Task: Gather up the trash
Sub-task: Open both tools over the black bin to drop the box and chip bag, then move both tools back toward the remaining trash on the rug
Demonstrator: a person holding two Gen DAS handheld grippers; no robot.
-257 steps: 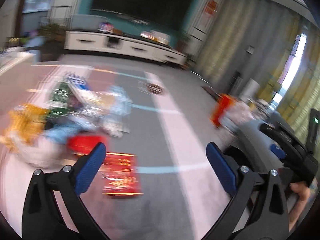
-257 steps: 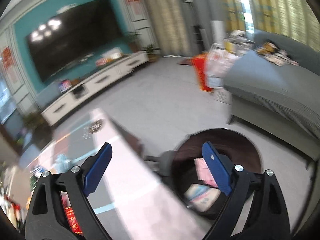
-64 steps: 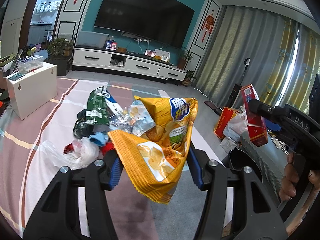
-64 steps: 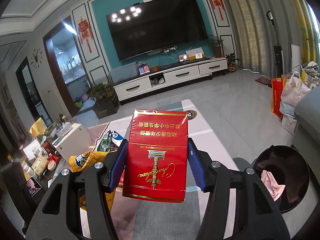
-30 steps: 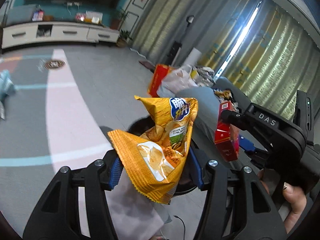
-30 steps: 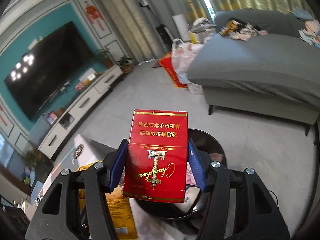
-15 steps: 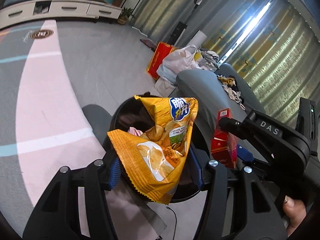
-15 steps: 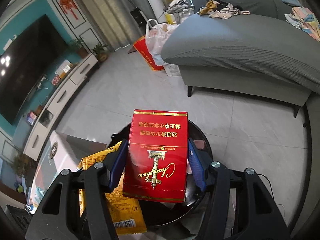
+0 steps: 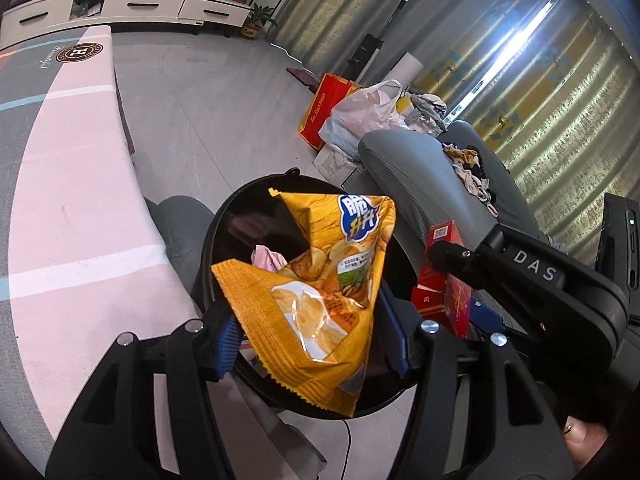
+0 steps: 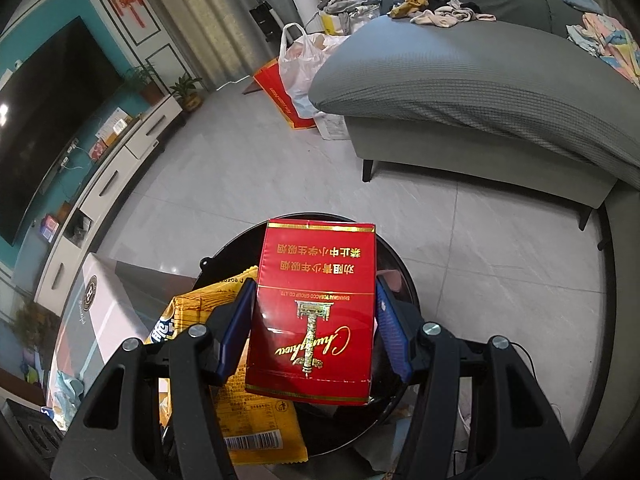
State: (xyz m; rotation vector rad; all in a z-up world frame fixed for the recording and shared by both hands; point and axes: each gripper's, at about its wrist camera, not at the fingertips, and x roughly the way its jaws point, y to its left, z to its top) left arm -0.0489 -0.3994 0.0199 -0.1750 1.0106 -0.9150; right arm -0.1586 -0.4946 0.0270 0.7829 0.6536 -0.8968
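I see a yellow-orange chip bag (image 9: 316, 300) with a blue logo, a red carton (image 10: 316, 312) lettered in gold — both over a black bin (image 9: 218, 236) — and blue gripper pads (image 10: 236, 328).

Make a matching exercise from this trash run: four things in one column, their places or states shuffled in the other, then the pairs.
1. chip bag
2. red carton
3. black bin
4. white plastic bag

A. on the floor by the sofa
B. between the left hand-held gripper's opening jaws
C. clamped in the right hand-held gripper
D. under both held items, pink scrap inside

Pairs: 1-B, 2-C, 3-D, 4-A
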